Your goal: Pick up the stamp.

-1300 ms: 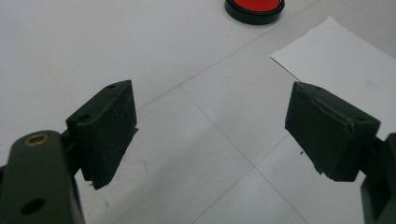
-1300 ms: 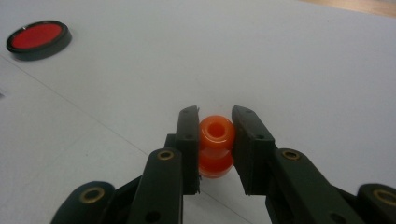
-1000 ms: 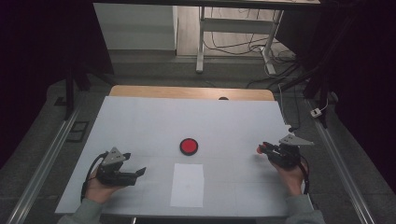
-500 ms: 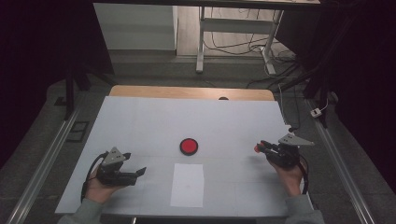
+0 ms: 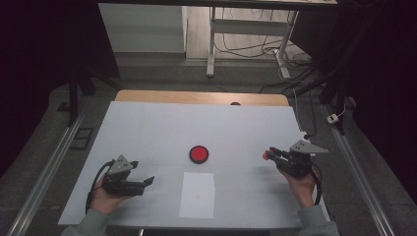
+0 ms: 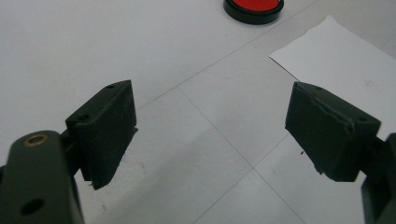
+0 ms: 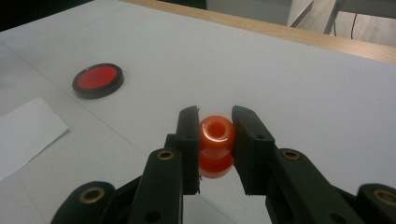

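My right gripper point(image 7: 215, 122) is shut on a small orange-red spool-shaped piece point(image 7: 215, 140), which it holds just above the white table. In the high view that gripper point(image 5: 269, 153) is at the right, with the piece point(image 5: 265, 156) at its tip pointing left. A red disc with a black rim point(image 5: 198, 154) lies at the table's middle, also seen as the red disc point(image 7: 98, 79) and the red disc point(image 6: 253, 5). My left gripper point(image 5: 147, 183) rests at the front left, its jaws wide open with nothing between them point(image 6: 210, 121).
A white sheet of paper point(image 5: 197, 194) lies near the front edge, just below the disc, between the two hands. The white table top point(image 5: 162, 128) ends in a wooden strip at the back. Cables and a desk frame stand on the floor beyond.
The right gripper has edged slightly to the left with the orange-red piece still in its jaws. The left gripper has stayed where it was.
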